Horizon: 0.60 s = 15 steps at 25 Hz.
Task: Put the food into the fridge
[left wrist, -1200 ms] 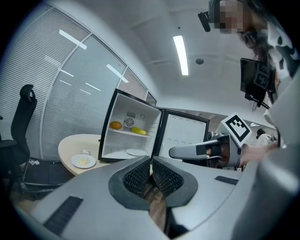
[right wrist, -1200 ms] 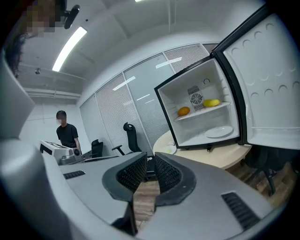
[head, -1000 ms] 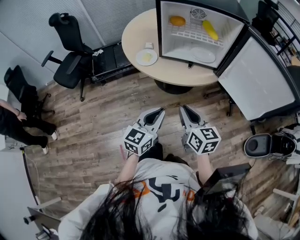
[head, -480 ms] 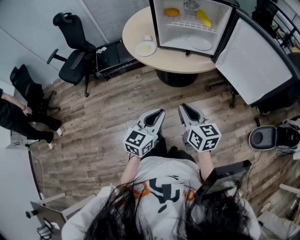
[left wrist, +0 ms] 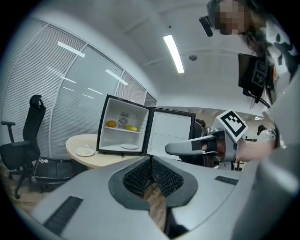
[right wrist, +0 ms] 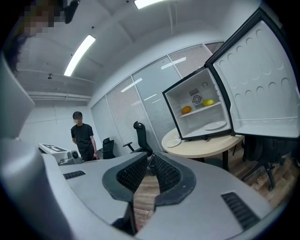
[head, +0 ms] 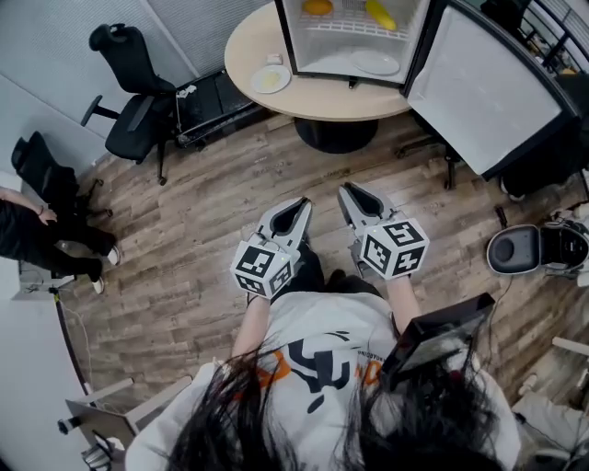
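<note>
The person stands on the wood-plank floor (head: 212, 212), well back from the round beige table (head: 340, 99), with a grey two-jaw gripper in each hand held out in front of the body. The left gripper (head: 303, 202) and the right gripper (head: 346, 190) point roughly towards the table, side by side and apart from each other.

In the left gripper view the ribbed black pads (left wrist: 140, 174) are pressed together at the tips, with only floor showing behind them. The right gripper view shows the same: its jaws are clenched on nothing.

The small white fridge with a black frame (head: 322, 51) stands on the far part of the table, and its door (head: 483, 87) is swung wide open to the right. On its wire shelf lie a round orange fruit (head: 317, 7) at the left and a long yellow fruit (head: 379, 14) at the right. An empty white plate (head: 375, 63) rests on the fridge floor. A white plate with pale yellow food (head: 270, 80) sits near the table's left edge, just beside the fridge.

All the food lies well ahead of both pairs of jaws, touching neither.
</note>
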Available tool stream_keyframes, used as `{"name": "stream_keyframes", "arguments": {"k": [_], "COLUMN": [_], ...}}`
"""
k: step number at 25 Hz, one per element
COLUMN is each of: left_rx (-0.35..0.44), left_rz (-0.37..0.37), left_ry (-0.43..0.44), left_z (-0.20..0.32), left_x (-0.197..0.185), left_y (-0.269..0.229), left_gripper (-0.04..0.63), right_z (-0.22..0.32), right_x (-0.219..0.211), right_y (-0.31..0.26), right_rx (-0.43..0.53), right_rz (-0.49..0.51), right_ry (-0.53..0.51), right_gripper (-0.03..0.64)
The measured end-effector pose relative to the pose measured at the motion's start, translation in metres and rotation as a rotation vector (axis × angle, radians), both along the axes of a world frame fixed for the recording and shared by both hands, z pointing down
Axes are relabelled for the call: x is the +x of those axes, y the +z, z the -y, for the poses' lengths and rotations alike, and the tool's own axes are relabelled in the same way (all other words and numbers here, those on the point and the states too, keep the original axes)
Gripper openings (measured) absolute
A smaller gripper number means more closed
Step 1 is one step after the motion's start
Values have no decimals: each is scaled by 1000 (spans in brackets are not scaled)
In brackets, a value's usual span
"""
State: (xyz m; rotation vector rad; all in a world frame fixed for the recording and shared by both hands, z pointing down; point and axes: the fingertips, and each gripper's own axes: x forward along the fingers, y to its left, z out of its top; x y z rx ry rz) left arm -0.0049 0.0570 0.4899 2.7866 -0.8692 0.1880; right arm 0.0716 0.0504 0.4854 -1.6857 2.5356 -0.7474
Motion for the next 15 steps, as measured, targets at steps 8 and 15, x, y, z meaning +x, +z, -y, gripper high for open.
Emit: {"name": "stream_keyframes", "arguments": {"k": [8,15], "left_rx": [13,21], "left_rz": [-14,-10], "left_ry": [-15,-20], "left_z": [0,0], "left_x": [3,4], "left_y": [-4,-6], "left_gripper": [11,11], "right_z": [1,1], "right_x": [3,3], "right_y": [1,2], "right_rx": [-3,-8], "right_rz": [-6,-1], "right_ry": [-14,-20], "right_gripper": [57,57]}}
